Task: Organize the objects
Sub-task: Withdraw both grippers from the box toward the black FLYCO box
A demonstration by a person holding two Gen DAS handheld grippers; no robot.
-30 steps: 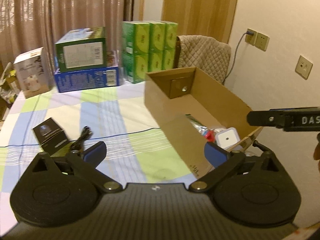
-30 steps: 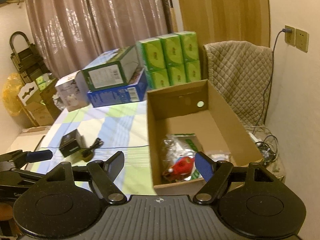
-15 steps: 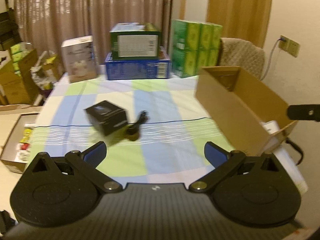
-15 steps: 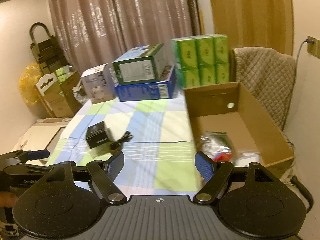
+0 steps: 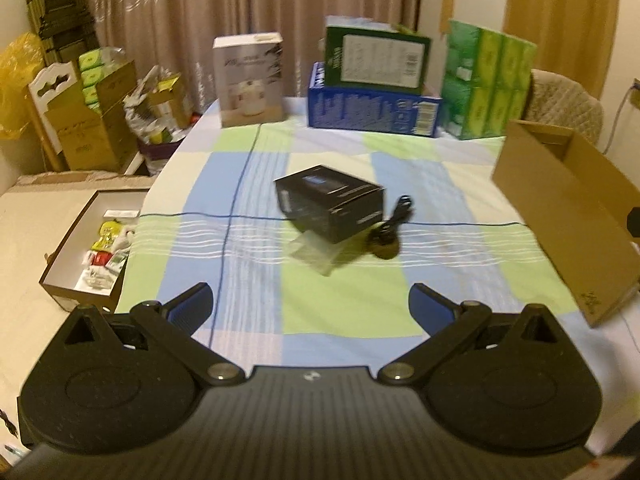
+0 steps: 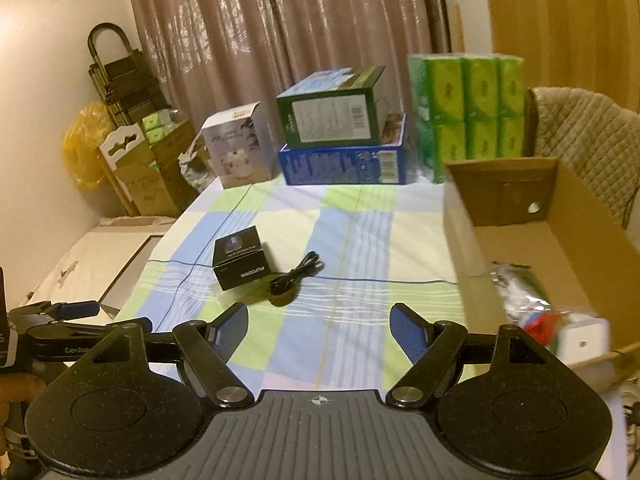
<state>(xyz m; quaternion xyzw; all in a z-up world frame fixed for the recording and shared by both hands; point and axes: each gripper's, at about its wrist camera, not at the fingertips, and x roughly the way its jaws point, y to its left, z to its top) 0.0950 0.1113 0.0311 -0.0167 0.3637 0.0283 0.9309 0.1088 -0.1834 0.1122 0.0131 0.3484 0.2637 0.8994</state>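
Left gripper (image 5: 310,304) was spread wide and carried nothing; right gripper (image 6: 318,326) likewise wide and empty. Small black box (image 5: 330,202) lay mid-table on the checked cloth (image 5: 340,304), with a clear wrapper (image 5: 314,254) at its near corner and a coiled black cable (image 5: 390,230) just beside it. Open cardboard box (image 6: 560,248) stood at the table's right edge, already holding a few items. Judged next step: pick up the black box. Advice: approach squarely, straddle its narrower faces, keep the fingers off the cable and wrapper, close only once centred.
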